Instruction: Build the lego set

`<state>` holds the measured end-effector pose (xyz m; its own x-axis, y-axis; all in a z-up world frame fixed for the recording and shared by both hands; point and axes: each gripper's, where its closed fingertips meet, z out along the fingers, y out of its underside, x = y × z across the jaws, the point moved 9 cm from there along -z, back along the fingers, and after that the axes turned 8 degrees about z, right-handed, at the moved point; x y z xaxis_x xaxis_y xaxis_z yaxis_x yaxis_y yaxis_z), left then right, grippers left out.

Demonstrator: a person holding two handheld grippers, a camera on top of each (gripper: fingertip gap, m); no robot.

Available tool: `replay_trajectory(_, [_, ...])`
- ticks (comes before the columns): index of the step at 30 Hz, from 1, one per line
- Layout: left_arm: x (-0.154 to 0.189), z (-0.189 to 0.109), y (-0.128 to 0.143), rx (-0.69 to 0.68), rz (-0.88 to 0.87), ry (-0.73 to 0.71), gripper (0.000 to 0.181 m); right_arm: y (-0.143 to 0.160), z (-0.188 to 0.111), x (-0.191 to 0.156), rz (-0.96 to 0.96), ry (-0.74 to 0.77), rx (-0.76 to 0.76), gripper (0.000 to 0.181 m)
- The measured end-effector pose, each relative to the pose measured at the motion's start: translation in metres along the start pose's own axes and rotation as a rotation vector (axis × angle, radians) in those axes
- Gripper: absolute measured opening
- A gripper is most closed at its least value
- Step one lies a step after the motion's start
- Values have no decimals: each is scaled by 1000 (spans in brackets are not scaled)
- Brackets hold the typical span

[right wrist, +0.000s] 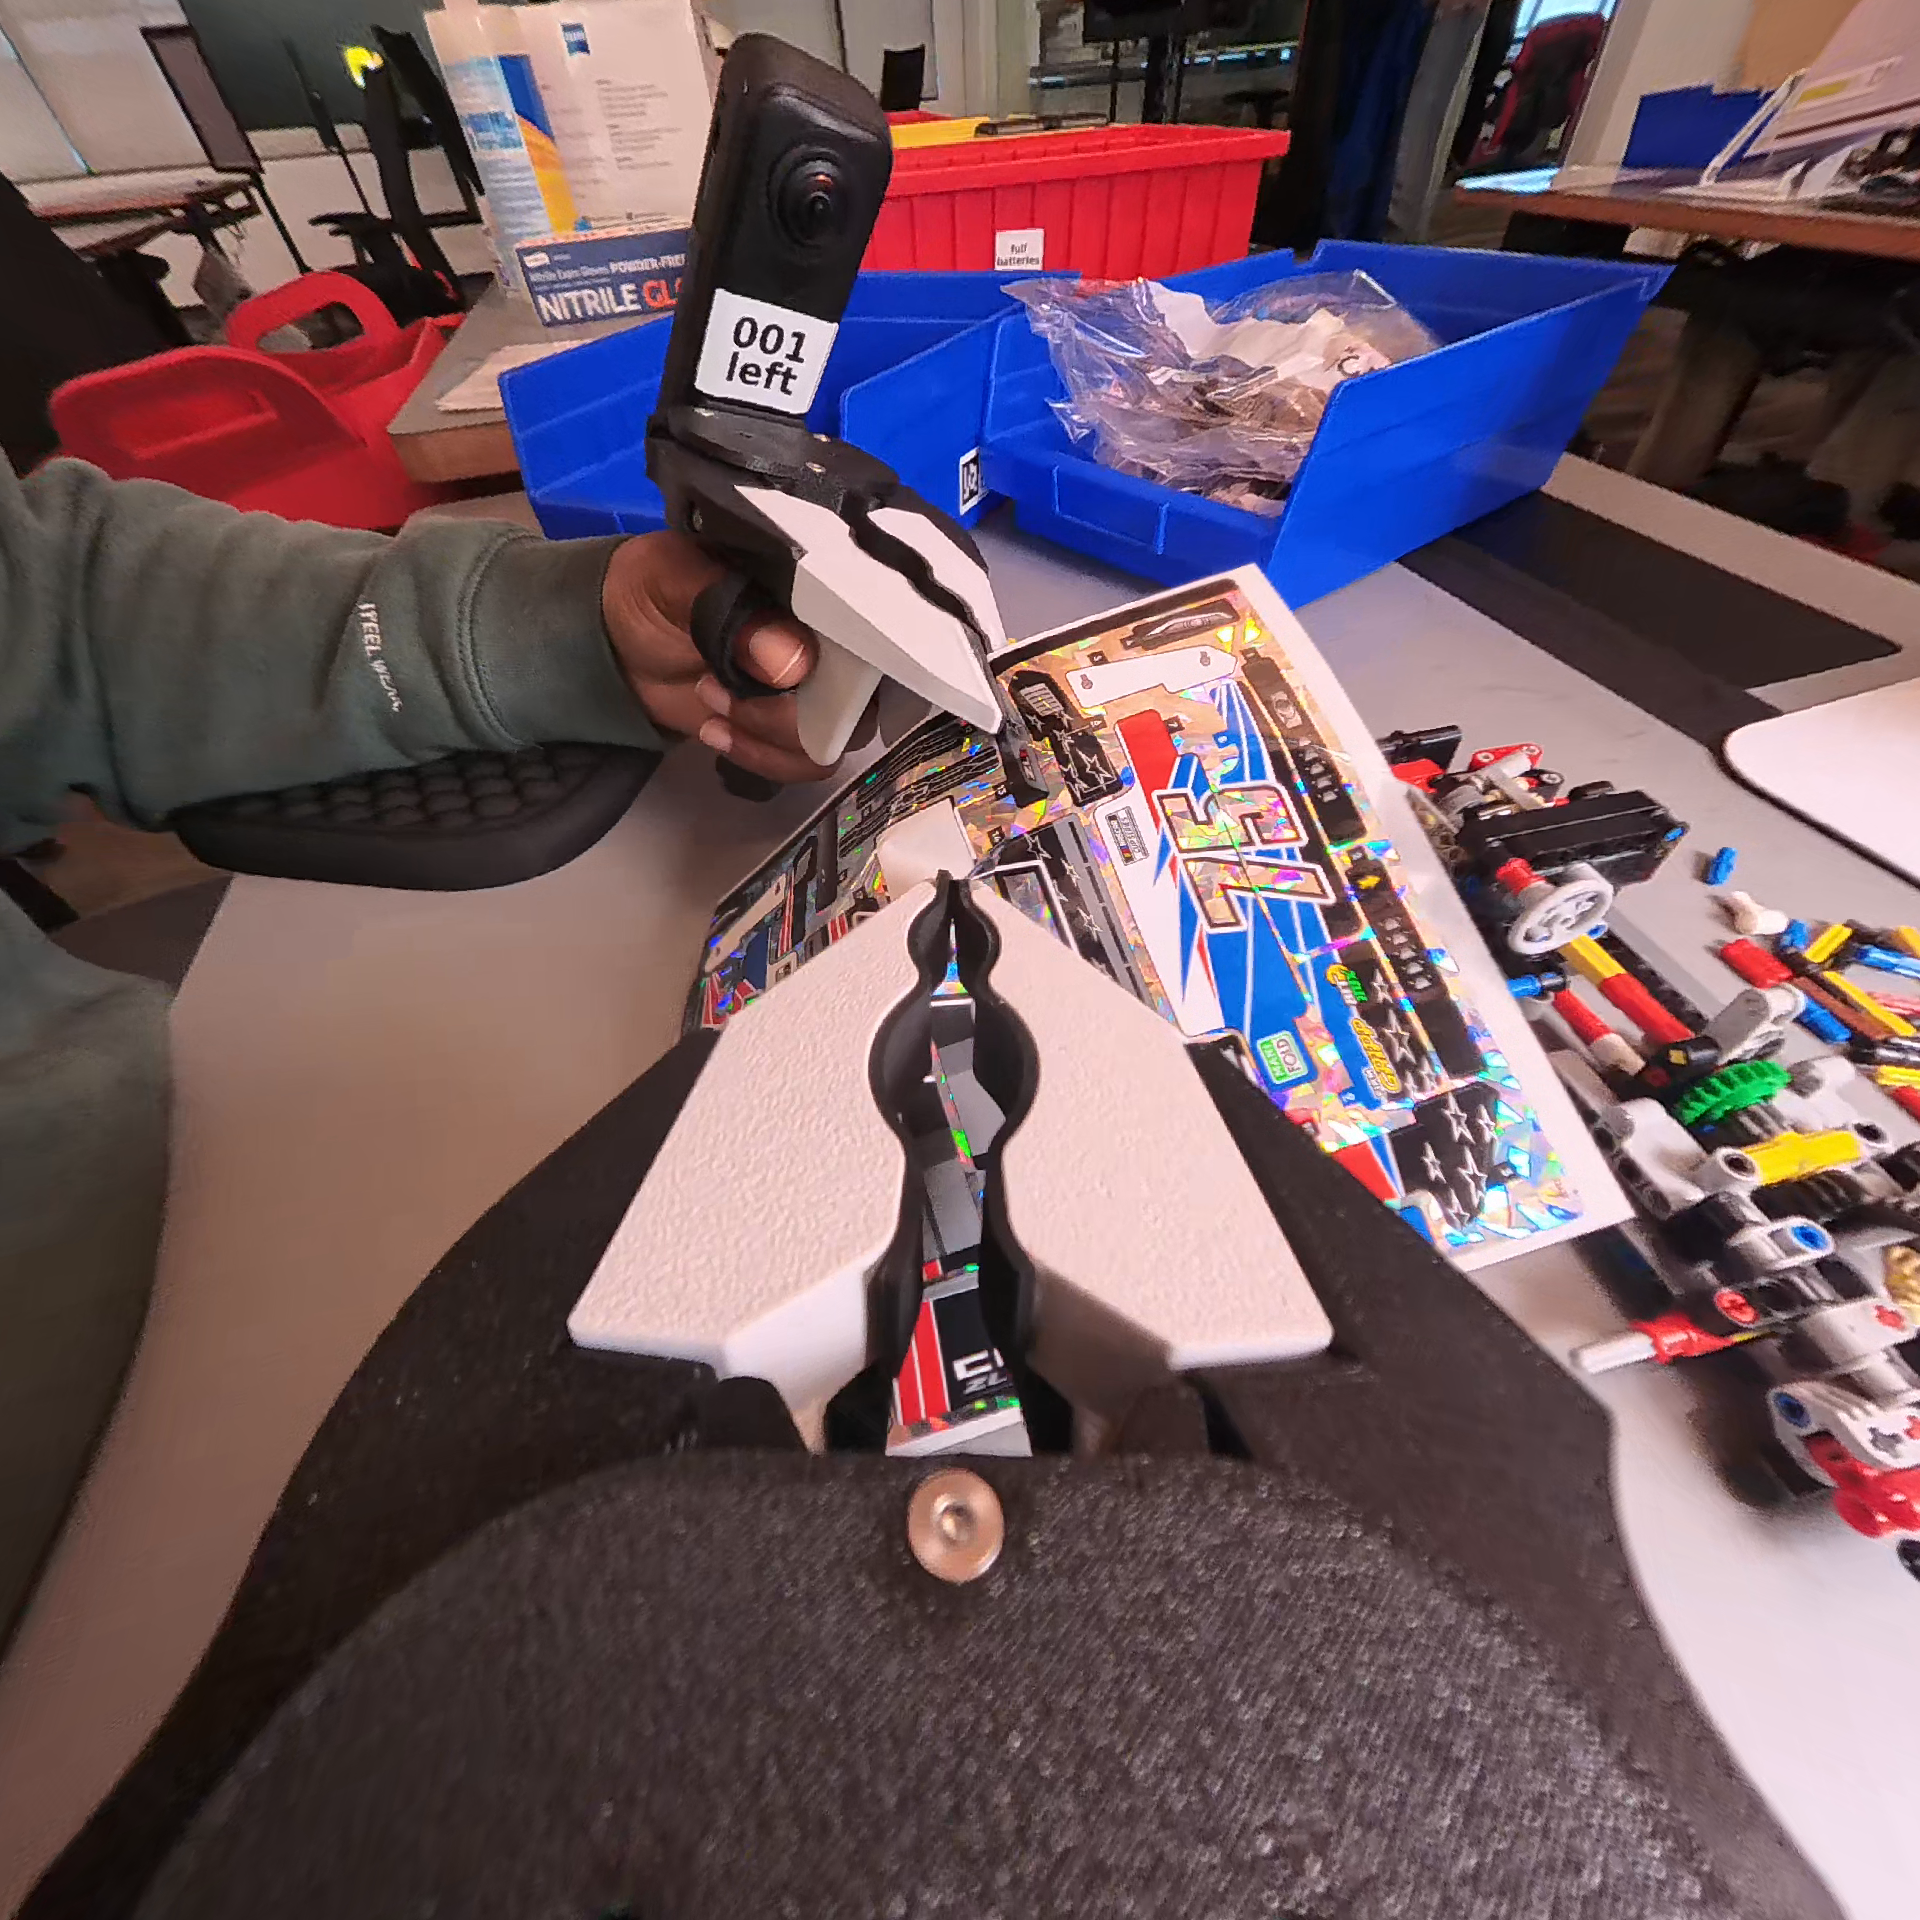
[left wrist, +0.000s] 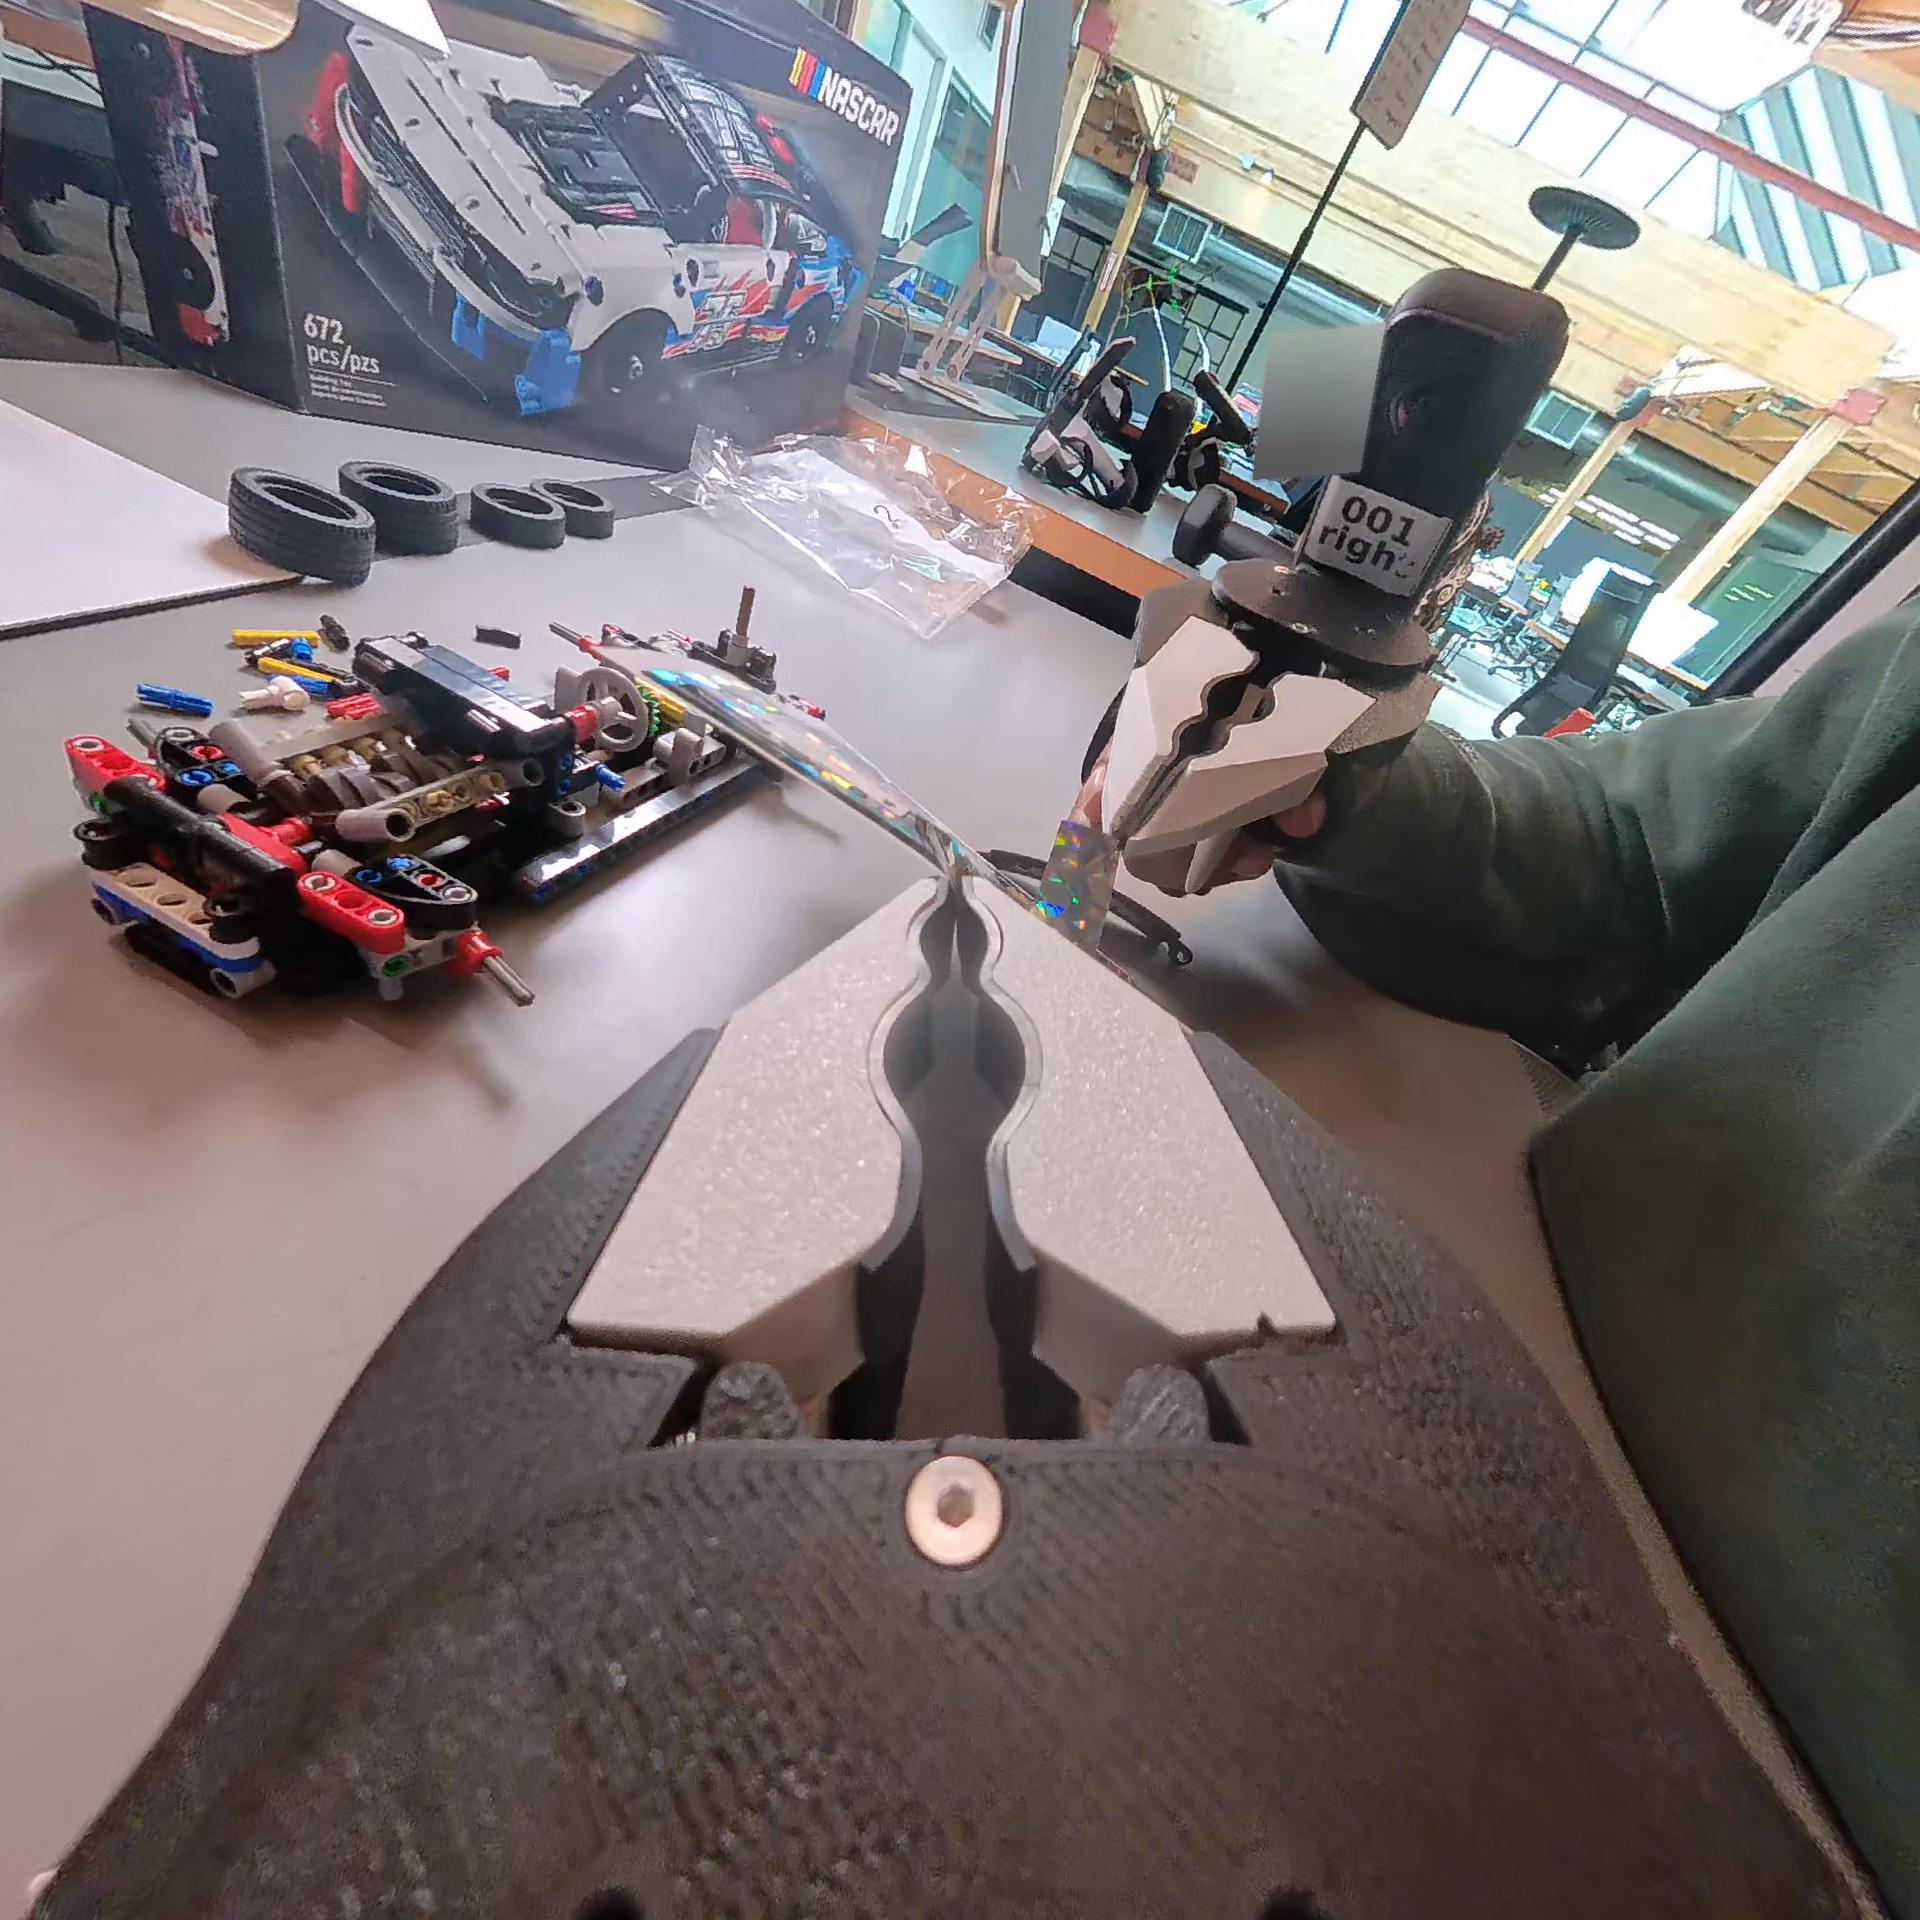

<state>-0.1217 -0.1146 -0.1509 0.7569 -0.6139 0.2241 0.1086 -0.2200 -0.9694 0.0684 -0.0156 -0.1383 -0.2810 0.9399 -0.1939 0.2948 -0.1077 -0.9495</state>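
A holographic sticker sheet (right wrist: 1247,883) with blue, red and black decals is held tilted above the grey table; in the left wrist view it shows edge-on (left wrist: 790,748). My left gripper (left wrist: 951,894) is shut on the sheet's far edge, and it also shows in the right wrist view (right wrist: 997,717) by a black sticker. My right gripper (right wrist: 951,894) is shut on the sheet's near corner, and it also shows in the left wrist view (left wrist: 1120,836). The partly built lego car chassis (left wrist: 343,810) lies left of the sheet and also shows in the right wrist view (right wrist: 1714,1143).
Loose pins (left wrist: 260,675) lie behind the chassis. Several black tyres (left wrist: 395,509), the set's box (left wrist: 582,229) and an empty plastic bag (left wrist: 862,520) stand farther back. Blue bins (right wrist: 1455,468) hold bagged parts, with a red bin (right wrist: 1070,197) behind. A white board (right wrist: 1839,769) lies at the right. My right fingertips sit around 6 cm from my left ones.
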Motion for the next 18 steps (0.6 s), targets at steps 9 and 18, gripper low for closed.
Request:
replay_trajectory(9, [0, 3, 3, -40, 16, 4, 0, -2, 6, 7, 78, -105, -133, 0])
replay_trajectory(18, [3, 2, 2, -34, 39, 8, 0, -4, 3, 10, 104, -146, -189, 0])
